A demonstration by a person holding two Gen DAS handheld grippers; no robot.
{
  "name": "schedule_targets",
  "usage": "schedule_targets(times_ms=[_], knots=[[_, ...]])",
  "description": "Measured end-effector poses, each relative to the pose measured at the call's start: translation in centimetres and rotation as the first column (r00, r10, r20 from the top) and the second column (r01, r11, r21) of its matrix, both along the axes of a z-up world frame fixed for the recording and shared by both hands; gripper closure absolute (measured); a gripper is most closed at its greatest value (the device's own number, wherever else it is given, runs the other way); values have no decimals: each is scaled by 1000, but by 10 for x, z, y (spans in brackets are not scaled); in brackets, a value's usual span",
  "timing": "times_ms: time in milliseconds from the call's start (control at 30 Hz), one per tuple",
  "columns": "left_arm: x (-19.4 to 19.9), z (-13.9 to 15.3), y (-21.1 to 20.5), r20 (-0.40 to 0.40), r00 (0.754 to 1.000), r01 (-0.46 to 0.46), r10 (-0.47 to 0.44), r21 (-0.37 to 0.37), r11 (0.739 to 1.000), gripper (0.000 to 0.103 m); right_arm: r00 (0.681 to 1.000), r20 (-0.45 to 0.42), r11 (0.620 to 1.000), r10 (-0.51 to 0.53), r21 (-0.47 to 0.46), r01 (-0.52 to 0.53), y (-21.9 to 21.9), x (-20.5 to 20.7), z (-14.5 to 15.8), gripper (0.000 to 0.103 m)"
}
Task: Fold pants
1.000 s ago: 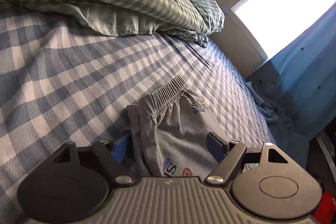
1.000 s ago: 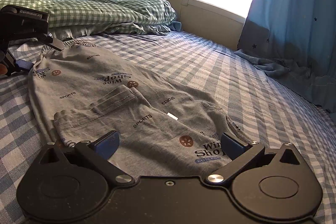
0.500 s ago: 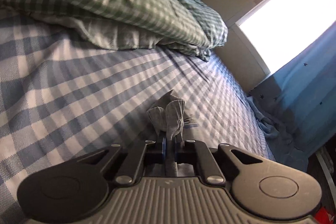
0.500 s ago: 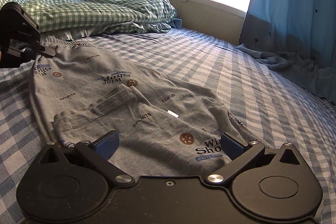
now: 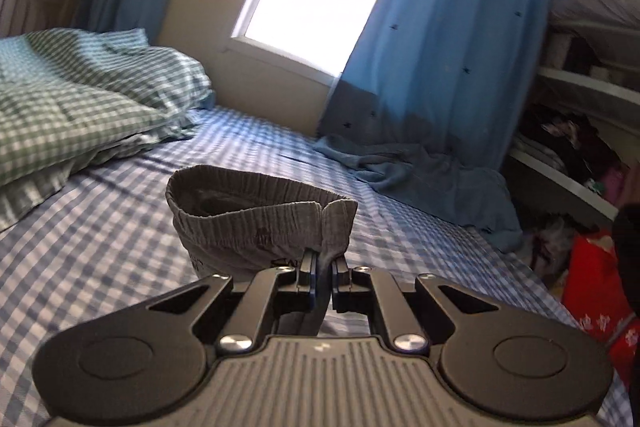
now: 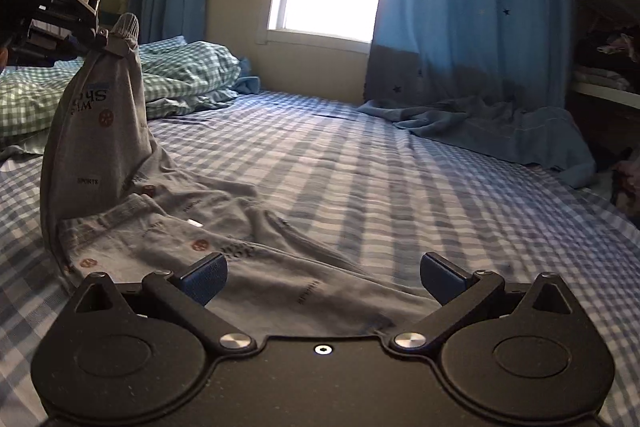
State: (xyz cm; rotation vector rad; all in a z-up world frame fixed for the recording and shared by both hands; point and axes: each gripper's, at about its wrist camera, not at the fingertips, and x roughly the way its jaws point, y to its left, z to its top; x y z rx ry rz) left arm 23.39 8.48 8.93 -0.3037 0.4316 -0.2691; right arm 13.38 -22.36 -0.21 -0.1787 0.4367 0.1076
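The grey printed pants lie on the blue checked bed. My left gripper is shut on their elastic waistband and holds it lifted, so the waist opening gapes in front of the fingers. In the right wrist view the left gripper shows at the upper left with the waist end hanging from it like a tent. My right gripper is open, low over the leg end of the pants, with the cloth lying between its blue pads.
A green checked duvet is piled at the head of the bed. A blue curtain hangs by the window and pools on the bed's far edge. Shelves and a red bag stand to the right.
My left gripper closed on the waistband, then lifted it high off the bed and turned toward the window. The right gripper stayed open over the leg end.
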Motion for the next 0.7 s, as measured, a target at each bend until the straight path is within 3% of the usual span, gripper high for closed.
schedule_targets(times_ms=[67,167,367,500,633,667,700], knots=[[-11,6,-33,21,996,81,-82,57,995,96,999,6,999,-45,-12,45,-23,-14,0,1],[-34,5,-82,29,976,210,-216,138,968,96,994,12,993,-107,-45,107,-55,-33,-2,1],[-82,-38,-172,-46,895,434,-443,316,844,96,977,-12,976,-212,-55,211,-110,-60,-12,1],[-98,-88,-209,-139,861,502,-489,384,775,96,966,-49,967,-253,-48,251,-132,-66,-22,1],[-111,-120,-223,-158,862,492,-481,483,724,95,962,-81,965,-260,-34,258,-141,-67,-29,1],[-114,-123,-225,-156,860,494,-485,490,718,93,963,-85,967,-256,-31,255,-142,-66,-29,1],[-116,-125,-222,-155,860,494,-486,495,715,84,964,-87,968,-251,-26,250,-142,-65,-29,1]])
